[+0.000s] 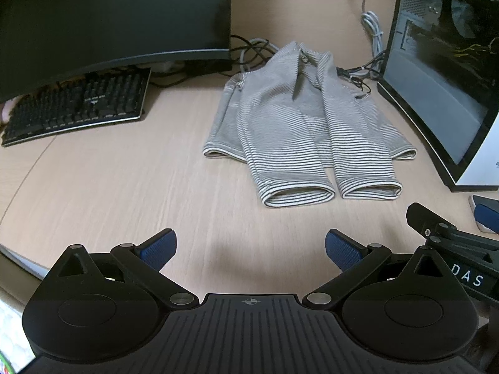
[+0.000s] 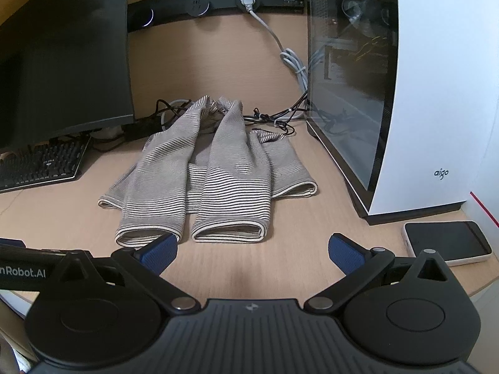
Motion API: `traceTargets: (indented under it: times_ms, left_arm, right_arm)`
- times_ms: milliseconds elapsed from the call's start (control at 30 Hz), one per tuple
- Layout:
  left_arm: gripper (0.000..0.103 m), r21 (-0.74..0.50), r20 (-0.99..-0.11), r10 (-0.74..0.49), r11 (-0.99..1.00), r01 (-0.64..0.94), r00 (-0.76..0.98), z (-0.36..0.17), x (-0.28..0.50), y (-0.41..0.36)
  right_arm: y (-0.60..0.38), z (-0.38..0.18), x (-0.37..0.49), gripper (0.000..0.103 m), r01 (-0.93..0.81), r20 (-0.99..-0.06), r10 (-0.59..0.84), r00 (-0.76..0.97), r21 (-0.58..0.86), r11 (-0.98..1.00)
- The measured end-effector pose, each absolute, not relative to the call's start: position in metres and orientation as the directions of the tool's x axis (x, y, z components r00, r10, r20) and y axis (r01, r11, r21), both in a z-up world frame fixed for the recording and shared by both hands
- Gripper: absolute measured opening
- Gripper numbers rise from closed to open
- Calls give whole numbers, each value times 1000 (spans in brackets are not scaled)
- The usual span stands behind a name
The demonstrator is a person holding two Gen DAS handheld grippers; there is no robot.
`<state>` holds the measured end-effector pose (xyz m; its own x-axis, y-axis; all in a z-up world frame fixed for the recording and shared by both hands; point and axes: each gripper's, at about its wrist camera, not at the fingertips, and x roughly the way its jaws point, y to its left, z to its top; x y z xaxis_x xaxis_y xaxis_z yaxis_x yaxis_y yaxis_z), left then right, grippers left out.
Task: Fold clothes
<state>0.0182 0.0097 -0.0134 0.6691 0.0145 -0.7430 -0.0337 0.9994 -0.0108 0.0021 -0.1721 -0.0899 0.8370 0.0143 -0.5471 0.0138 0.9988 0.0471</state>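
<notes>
We see a pale wood-grain worktop (image 2: 312,227) carrying a dark monitor (image 1: 109,15), a black keyboard (image 1: 78,106), a white PC case (image 2: 436,93) marked "aigo", and a phone (image 2: 447,243) beside it. The striped shirt (image 1: 299,124) lies mid-worktop, sleeves folded over its front. Left claw (image 1: 251,249) and right claw (image 2: 252,252) both hover spread, empty. Claw bodies read "DAS" and "nRobot.AI".

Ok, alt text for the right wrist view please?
A striped garment lies on a wooden desk, both sleeves folded over its body, cuffs nearest the camera. The open right gripper hovers before it, empty. A monitor and keyboard sit left, a white computer case and phone right.
</notes>
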Motion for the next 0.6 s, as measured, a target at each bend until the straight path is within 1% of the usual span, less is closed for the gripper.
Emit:
traceTargets:
  times_ms: [167, 300, 367, 500, 600]
  left_arm:
    - [103, -22, -765, -13, 1000, -6, 644, -19, 35, 18]
    - [103, -64, -790, -69, 998, 30, 609, -26, 56, 35]
    - [103, -105, -801, -114, 993, 50, 588, -30, 70, 47]
    - [103, -197, -809, -218, 976, 98, 546, -37, 101, 71]
    - [103, -252, -803, -299, 954, 162, 515, -39, 127, 82]
  right_arm:
    - [-167, -93, 11, 103, 41, -567, -8, 823, 46, 998]
    - [-162, -97, 20, 103, 96, -589, -41, 807, 63, 993]
    - [-161, -98, 25, 103, 134, -604, -45, 796, 103, 986]
    - [-164, -101, 35, 103, 205, -637, -12, 771, 230, 951]
    - [-161, -102, 44, 103, 274, -661, -35, 750, 262, 925]
